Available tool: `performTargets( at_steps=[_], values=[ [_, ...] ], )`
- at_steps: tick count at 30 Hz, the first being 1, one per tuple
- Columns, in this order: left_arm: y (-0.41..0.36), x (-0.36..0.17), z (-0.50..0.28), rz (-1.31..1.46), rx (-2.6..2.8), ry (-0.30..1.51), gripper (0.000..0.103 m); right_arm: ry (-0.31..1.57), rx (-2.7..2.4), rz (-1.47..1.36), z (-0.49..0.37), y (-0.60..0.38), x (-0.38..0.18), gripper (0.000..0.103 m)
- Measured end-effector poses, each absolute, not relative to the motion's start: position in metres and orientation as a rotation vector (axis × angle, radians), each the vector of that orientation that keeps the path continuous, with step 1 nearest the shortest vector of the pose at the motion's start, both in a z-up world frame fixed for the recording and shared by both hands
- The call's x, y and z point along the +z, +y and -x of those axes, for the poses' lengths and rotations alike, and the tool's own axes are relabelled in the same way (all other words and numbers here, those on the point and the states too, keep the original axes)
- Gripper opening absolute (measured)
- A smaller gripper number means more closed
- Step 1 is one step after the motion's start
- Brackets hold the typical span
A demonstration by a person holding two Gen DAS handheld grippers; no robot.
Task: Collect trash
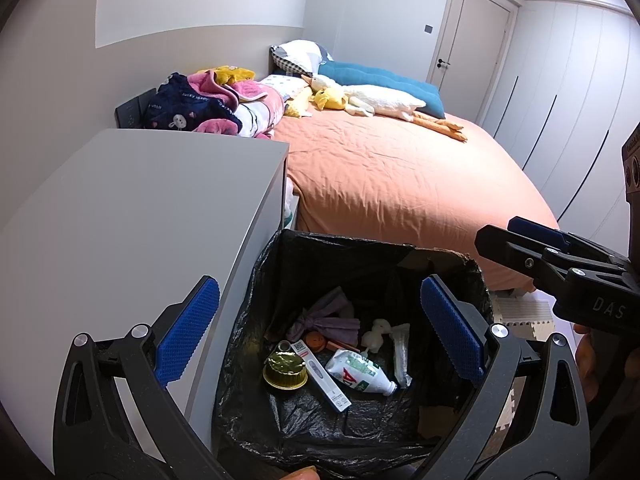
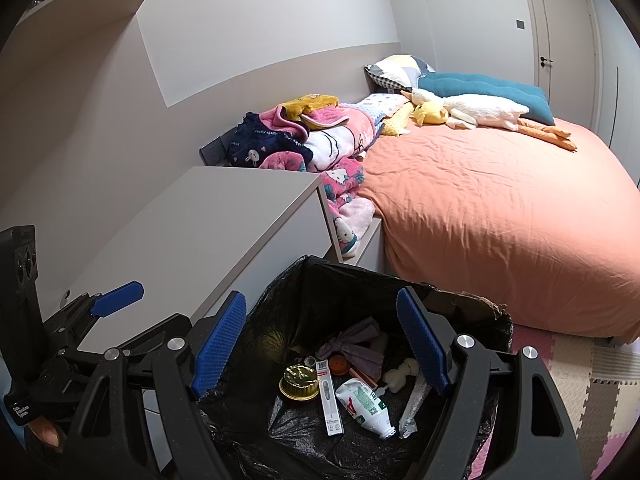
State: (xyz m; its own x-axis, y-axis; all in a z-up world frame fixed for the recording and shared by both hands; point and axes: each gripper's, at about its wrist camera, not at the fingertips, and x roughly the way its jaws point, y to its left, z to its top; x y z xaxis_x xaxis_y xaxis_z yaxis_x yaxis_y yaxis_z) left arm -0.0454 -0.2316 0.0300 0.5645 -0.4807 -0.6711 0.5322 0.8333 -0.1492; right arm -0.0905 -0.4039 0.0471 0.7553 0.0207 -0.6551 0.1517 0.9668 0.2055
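A trash bin lined with a black bag (image 1: 256,280) (image 2: 280,292) stands on the floor beside the bed. Inside lie a gold foil cup (image 1: 285,369) (image 2: 299,382), a white test-kit box (image 1: 322,378) (image 2: 329,398), a crushed white bottle (image 1: 360,372) (image 2: 366,406), a purple cloth (image 1: 328,320) (image 2: 356,346) and clear wrappers (image 1: 401,350). My left gripper (image 1: 320,328) hangs open and empty over the bin. My right gripper (image 2: 322,344) is open and empty over the bin too; it shows at the right in the left wrist view (image 1: 532,248).
A grey cabinet (image 1: 140,216) (image 2: 208,232) stands left of the bin. The bed with an orange sheet (image 1: 400,176) (image 2: 500,208) lies behind, with folded blankets (image 1: 216,104) and plush toys (image 1: 372,100). Foam floor mats (image 2: 580,380) lie to the right.
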Motion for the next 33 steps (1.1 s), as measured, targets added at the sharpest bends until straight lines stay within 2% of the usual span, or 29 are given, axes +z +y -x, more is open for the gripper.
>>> performTargets(
  at_steps=[33],
  values=[
    [-0.239, 0.019, 0.041, -0.097, -0.588, 0.796, 0.097, 0.736, -0.075, -0.260, 0.090, -0.408, 0.033, 0.078]
  ],
)
